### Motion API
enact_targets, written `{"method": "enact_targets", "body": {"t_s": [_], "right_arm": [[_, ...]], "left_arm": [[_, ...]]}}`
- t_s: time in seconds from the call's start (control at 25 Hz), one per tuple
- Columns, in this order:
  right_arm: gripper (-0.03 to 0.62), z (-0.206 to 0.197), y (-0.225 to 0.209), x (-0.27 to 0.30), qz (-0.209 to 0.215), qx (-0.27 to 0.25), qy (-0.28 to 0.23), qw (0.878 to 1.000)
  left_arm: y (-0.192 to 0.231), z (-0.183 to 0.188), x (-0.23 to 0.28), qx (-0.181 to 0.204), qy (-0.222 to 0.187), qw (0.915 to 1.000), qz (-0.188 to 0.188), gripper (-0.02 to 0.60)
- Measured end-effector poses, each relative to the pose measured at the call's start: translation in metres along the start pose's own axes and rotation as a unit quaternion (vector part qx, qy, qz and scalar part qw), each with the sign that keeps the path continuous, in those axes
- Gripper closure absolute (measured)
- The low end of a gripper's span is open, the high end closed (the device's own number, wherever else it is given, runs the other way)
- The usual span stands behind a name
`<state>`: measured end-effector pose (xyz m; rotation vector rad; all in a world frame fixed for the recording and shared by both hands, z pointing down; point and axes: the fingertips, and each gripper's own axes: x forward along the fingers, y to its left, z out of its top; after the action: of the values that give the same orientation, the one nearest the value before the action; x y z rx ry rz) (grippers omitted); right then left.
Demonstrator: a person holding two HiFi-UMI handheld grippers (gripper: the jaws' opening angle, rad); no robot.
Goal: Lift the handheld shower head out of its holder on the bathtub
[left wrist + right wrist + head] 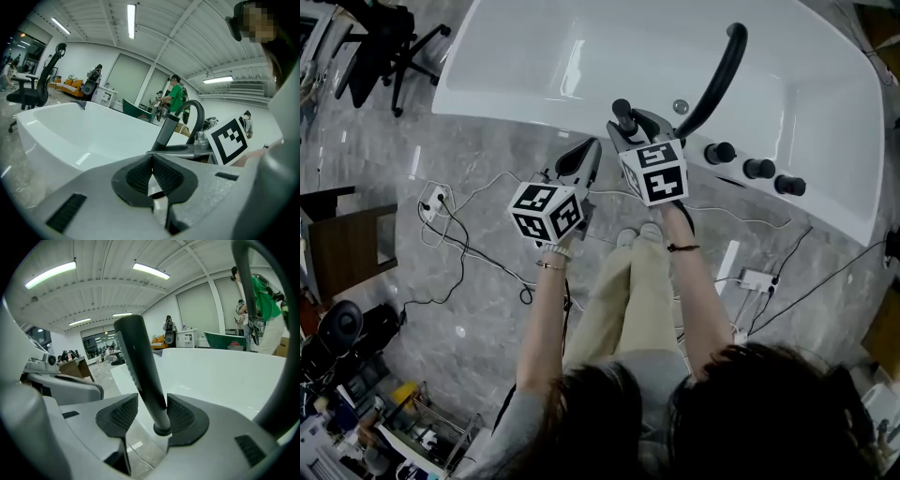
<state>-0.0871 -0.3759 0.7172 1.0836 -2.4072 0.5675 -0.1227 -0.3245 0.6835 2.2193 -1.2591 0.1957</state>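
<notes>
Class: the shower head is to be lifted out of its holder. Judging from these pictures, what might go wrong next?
1. The right hand-held gripper is open round the shower head, which sits off-centre between its jaws; closing may tilt it in the holder or grip weakly.
2. The curved faucet rises close by; a lift might knock it.

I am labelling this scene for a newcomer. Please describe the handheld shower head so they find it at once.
Find the white bathtub and the black fittings along its near rim. The handheld shower head is the short straight stick at their left end. Its neighbours are a tall curved spout and three round knobs.
</notes>
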Motion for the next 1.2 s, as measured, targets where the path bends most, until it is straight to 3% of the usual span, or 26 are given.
{"method": "enact_targets", "body": {"t_s": [0.72, 1.2], "right_arm": [[0.464, -0.013, -0.009, 0.002, -0.049, -0.010, 0.029, 0.998], [0.465, 0.012, -0.002, -0.017, -0.059, -0.011, 0.003, 0.998]], "left_arm": [[-0.006, -0.022, 0.005, -0.017, 0.024, 0.9995, -0.010, 0.575], [-0.011, -0.004, -0.005, -0.018, 0.009, 0.9998, -0.007, 0.575]]}}
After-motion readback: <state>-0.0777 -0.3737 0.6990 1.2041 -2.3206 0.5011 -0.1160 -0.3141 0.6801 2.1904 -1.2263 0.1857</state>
